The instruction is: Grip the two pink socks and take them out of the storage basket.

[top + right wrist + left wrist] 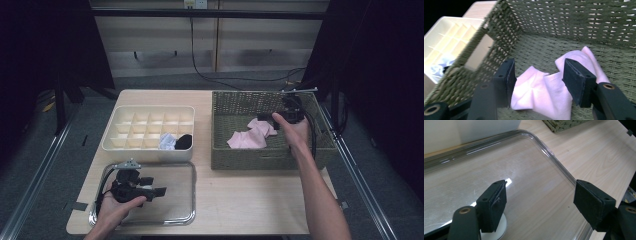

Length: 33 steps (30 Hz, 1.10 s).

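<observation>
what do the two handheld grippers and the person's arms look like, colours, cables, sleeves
Both grippers are black, with flat rectangular padded jaws fixed by small screws and brass-coloured pivot pins. The left gripper carries a grey three-cornered plate on top; a black cable trails from the right gripper. Both forearms are bare, no sleeves in view.

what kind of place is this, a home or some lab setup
Most likely a lab or recording setup, not a home: a bare wooden table flanked by metal rails, loose cables along the back wall, and dark screens around it.
</observation>
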Available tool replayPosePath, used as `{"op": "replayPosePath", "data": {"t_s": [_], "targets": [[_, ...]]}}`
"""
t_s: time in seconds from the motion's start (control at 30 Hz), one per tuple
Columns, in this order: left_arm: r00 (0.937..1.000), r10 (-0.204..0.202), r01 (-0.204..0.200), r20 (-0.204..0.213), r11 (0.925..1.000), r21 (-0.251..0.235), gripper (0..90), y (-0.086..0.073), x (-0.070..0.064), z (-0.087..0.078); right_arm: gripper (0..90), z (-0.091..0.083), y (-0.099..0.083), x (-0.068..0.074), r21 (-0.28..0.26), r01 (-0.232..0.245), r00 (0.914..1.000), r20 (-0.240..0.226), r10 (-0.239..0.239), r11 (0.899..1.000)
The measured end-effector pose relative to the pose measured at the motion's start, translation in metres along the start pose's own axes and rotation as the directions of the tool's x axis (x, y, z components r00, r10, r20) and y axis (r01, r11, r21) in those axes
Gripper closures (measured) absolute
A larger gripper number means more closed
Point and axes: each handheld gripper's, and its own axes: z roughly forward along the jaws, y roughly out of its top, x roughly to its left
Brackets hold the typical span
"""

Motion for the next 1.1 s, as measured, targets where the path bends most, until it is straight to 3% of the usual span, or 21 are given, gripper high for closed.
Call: {"op": "replayPosePath", "data": {"t_s": [0.33, 0.63, 0.73, 0.9, 1.1], "targets": [[0.9998, 0.009, -0.009, -0.018, 0.9998, -0.017, 27.1, -0.001, 0.001, -0.003, 45.4, 0.024, 0.015, -0.015, 0.048, -0.035, 0.9991, 0.024, 0.034, 0.998], [0.9998, 0.005, -0.006, -0.021, 0.9996, -0.029, 26.9, -0.002, 0.006, -0.007, 44.6, 0.048, 0.019, -0.032, 0.090, -0.083, 0.9937, 0.083, 0.076, 0.992], [0.9998, -0.003, 0.002, -0.020, 0.9995, -0.032, 26.6, -0.003, 0.006, -0.008, 43.5, 0.057, 0.018, -0.036, 0.115, -0.103, 0.9882, 0.125, 0.088, 0.988], [0.9998, -0.012, 0.012, -0.015, 0.9996, -0.026, 26.5, -0.006, 0.008, -0.007, 41.7, 0.067, 0.016, -0.039, 0.140, -0.118, 0.9834, 0.154, 0.096, 0.983], [0.9998, -0.008, 0.008, -0.016, 0.9997, -0.023, 26.4, -0.006, 0.008, -0.006, 43.3, 0.070, 0.015, -0.044, 0.170, -0.141, 0.9714, 0.214, 0.103, 0.975]]}}
